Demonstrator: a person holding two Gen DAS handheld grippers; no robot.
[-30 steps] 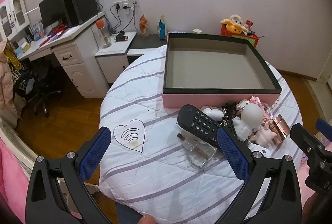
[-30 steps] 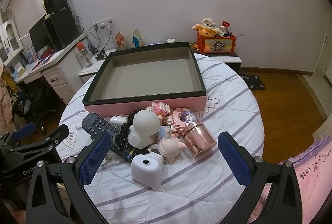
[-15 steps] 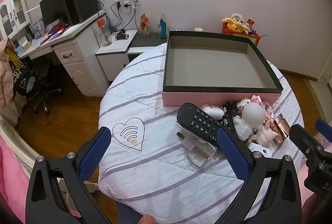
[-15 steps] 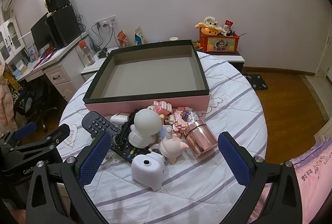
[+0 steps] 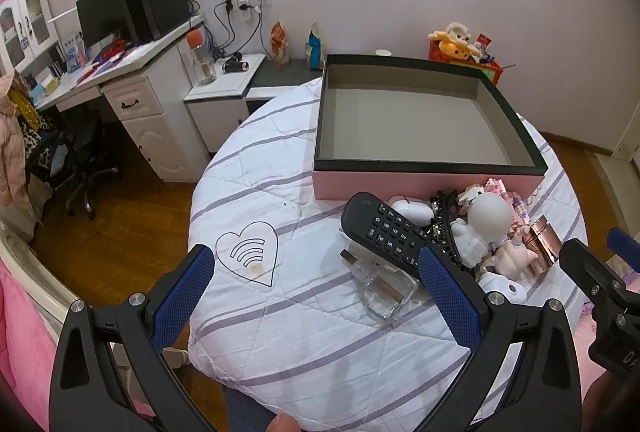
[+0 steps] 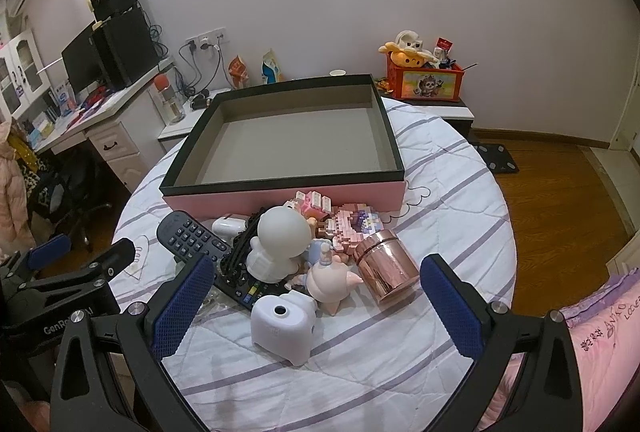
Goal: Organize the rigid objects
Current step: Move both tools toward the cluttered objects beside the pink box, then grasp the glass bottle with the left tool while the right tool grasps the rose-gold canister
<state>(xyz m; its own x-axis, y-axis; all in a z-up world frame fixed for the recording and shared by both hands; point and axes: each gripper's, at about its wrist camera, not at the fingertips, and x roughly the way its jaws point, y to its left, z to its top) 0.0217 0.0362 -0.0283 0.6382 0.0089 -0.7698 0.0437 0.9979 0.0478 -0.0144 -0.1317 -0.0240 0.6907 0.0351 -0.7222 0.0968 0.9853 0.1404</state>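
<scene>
An empty pink box with a black rim (image 5: 428, 188) (image 6: 280, 194) stands at the back of the round table. In front of it lies a heap: a black remote (image 5: 382, 232) (image 6: 188, 236), a white round-headed figure (image 6: 280, 244) (image 5: 486, 228), a rose-gold tin (image 6: 384, 266), a pink pig toy (image 6: 330, 280), a white box-shaped toy (image 6: 282, 324), pink brick models (image 6: 354, 222) and a clear glass bottle (image 5: 382, 288). My left gripper (image 5: 316, 296) is open above the table's front left. My right gripper (image 6: 316, 306) is open above the heap's front.
The table has a white quilted cover with purple stripes (image 5: 280, 312) and a heart mark (image 5: 250, 252). A desk with a monitor (image 5: 132, 44) and an office chair (image 5: 80, 160) stand to the left. A red toy box (image 6: 424, 80) sits behind the table.
Both grippers have drawn back and up slightly, so the table and box look a little farther. Nothing on the table has moved.
</scene>
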